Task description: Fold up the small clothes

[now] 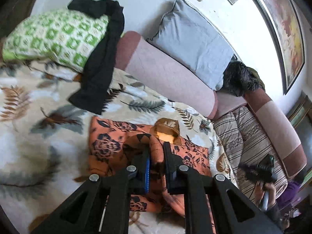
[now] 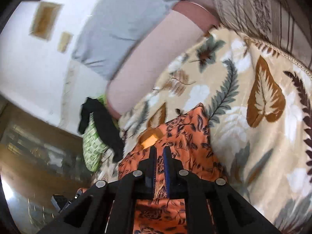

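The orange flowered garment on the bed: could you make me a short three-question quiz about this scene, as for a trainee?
1. True or false: both tongs, the left tongs and the right tongs, are shut on the orange flowered garment.
2. What lies draped over the green patterned pillow? A) a black cloth B) a red towel C) a striped sock
3. Fill in: the garment lies on a blanket printed with ____.

Key: 1 true; 2 A; 3 leaves
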A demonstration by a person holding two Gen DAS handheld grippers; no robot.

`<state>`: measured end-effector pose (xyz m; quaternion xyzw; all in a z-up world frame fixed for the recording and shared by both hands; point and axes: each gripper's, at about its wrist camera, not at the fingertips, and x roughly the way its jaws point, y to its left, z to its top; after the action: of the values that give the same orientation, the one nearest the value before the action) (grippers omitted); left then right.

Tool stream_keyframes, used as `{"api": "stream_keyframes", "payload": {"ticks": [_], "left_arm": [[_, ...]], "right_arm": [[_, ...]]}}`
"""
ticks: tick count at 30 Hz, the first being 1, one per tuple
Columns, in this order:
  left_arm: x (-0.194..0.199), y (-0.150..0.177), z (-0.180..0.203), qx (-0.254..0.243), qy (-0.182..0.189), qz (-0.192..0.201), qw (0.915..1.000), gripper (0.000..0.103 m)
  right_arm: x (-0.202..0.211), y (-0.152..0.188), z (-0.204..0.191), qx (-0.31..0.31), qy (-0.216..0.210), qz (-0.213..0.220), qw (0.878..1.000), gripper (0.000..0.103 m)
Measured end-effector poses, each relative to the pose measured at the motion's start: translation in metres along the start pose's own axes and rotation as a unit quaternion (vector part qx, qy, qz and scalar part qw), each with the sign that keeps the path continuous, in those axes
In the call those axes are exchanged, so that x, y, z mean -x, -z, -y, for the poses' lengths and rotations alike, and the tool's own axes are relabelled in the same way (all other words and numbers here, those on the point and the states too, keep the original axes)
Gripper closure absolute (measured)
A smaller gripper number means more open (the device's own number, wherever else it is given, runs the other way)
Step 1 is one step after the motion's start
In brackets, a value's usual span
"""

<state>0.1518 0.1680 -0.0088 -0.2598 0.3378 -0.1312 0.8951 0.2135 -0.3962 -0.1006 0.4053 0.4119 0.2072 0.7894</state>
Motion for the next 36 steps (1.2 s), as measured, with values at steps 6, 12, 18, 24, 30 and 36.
{"api": "stream_keyframes", "payload": {"ticks": [6,12,18,24,30,36], "left_arm": [[-0.022,0.033,-0.008,-0.027,-0.026,-0.026,0.9990,0.091],[-0.013,0.035,-0.013,-0.021,-0.021,-0.017,0.9994,0.091],[-0.003,0.044,-0.014,-0.016,-0.032,-0.019,0.9992,0.091],[0.031,0.057,-0.003,-0.031,-0.009,0.000,0.9995,0.091],[0.067,0.043,0.019,-0.069,0.015,0.029,0.9971,0.091],[-0.005,-0.030,-0.013,-0.039,-0.041,0.024,0.9981,0.059]], "right_arm": [[0.028,0.132,0.041,-0.030,0.008,-0.038,0.999,0.015],[0.018,0.232,0.068,-0.088,-0.018,-0.117,0.989,0.015],[-0.031,0.238,0.066,-0.093,0.019,-0.122,0.988,0.069],[0.009,0.234,0.050,-0.088,-0.028,-0.087,0.992,0.099],[0.049,0.161,0.022,-0.059,-0.124,-0.028,0.990,0.099],[-0.019,0.008,0.008,-0.054,-0.157,0.013,0.986,0.095]]}}
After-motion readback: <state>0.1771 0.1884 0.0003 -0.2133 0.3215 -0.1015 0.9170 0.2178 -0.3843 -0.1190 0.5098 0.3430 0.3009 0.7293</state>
